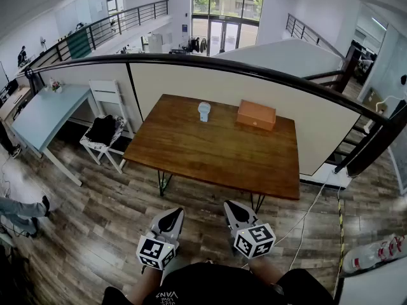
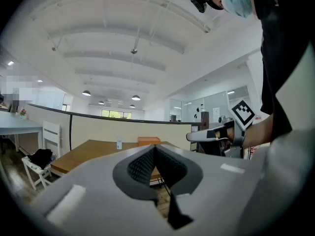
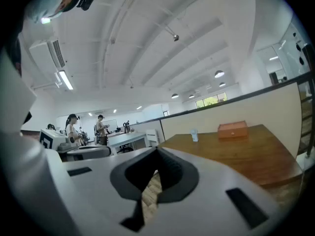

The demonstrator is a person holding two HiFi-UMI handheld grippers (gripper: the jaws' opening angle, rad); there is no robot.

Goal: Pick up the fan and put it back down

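Timber takes up the middle of the room: a long brown wooden table point(image 1: 216, 161) on thin black legs, set against a low cream partition with a dark rail. From where I stand, the person is a step back from its near edge, over the grey-brown plank floor point(image 1: 95, 221), with both arms held low and forward. The left gripper point(image 1: 172, 214) and the right gripper point(image 1: 233, 206) sit side by side, a little apart, their grey noses aimed at the table and roughly level, the right one dipping slightly. Both pairs of jaws are pressed together with nothing between them. On the far side of the tabletop lies a flat orange-brown wooden box point(image 1: 256, 114). Left of it, and clear of it, the small white fan point(image 1: 203, 111) stands upright, a round head on a short stem and base, near the table's back edge and well apart from either gripper.
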